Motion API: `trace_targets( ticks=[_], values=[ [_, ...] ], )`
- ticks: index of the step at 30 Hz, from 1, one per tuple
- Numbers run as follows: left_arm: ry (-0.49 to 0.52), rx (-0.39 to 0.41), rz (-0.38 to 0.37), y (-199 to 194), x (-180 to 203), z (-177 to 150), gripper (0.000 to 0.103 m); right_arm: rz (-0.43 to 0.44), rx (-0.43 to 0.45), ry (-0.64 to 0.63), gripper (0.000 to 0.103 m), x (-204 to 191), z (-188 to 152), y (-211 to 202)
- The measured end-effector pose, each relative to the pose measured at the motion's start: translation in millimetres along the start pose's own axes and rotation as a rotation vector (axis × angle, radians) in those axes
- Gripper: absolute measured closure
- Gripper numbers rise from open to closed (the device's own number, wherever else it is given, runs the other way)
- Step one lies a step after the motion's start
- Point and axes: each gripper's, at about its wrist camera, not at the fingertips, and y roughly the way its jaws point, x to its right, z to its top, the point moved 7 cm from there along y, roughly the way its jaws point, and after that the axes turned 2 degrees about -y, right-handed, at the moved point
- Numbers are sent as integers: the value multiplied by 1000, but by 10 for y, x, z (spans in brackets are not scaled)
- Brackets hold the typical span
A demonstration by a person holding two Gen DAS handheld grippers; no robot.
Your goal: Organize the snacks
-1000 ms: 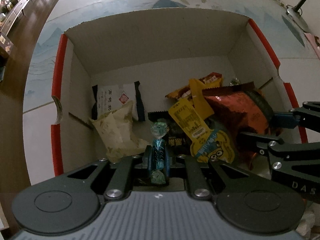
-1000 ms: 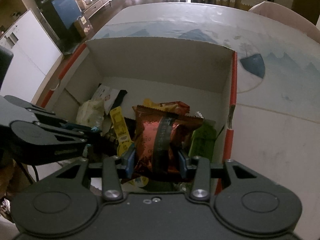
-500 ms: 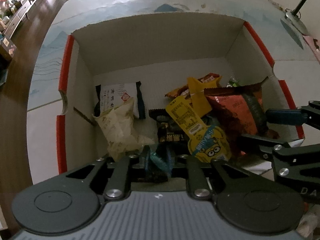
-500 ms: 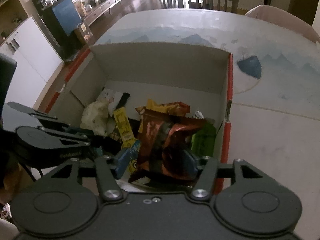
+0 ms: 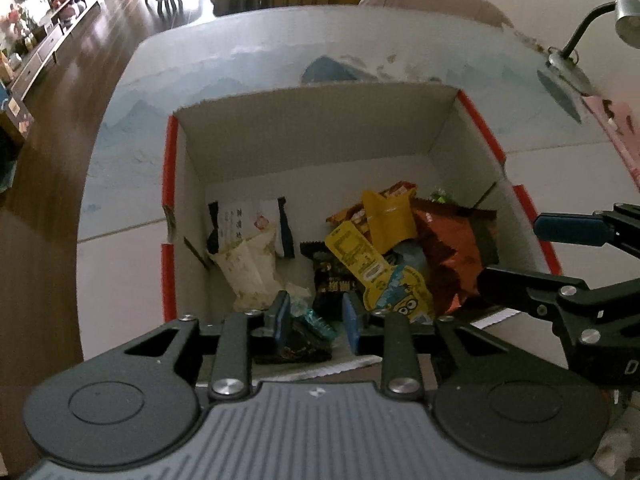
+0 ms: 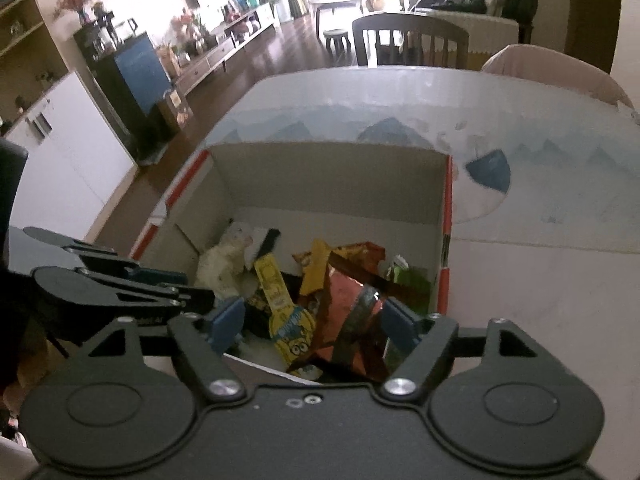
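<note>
In the left wrist view the left gripper (image 5: 314,316) stood with its jaws apart at the lower centre, over the near edge of the box (image 5: 312,148). A teal candy (image 5: 314,320) lay between them on a dark packet, its long axis slanting from upper left to lower right. A yellow packet (image 5: 376,272) ran diagonally, its cartoon face at the lower right end; its print was too blurred to read. A red bag (image 5: 448,248) lay to its right, a cream bag (image 5: 252,268) to its left. The box sat on a pale bench (image 5: 120,184) printed with blue mountains; a lamp (image 5: 600,16) stood at the upper right.

In the right wrist view the right gripper (image 6: 314,324) was wide open, empty, above the red bag (image 6: 344,304), which lay in the box. A wood floor, a chair (image 6: 408,40) and cabinets filled the top.
</note>
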Motion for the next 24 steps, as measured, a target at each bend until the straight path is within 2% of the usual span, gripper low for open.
trace_targets(
  ticks=[1,3,4,8,12,16,18,21,24],
  values=[
    [1,11,-3,-45,-6,2,66,0,9,0,24,-18,7,-23],
    [1,38,0,-137,-22,4,42,0,35,-5,21,-62,18,-89],
    [1,52,1,-181,-30,10,39,-3,49,-6,21,-85,25,-113],
    [11,94,-12,-348,-37,12,37,-2,98,10,18,-171,44,-219],
    [14,129,-24,-478,-51,26,35,-7,139,18,9,-223,74,-328],
    [24,147,-28,-560,-56,33,34,-21,155,17,6,-219,102,-401],
    [26,162,-26,-596,-51,37,28,-26,171,21,0,-214,109,-448],
    [32,186,-18,-649,-36,50,20,-33,199,23,0,-199,113,-528],
    [20,207,-21,-709,-23,63,19,-33,220,26,0,-174,122,-596]
  ],
)
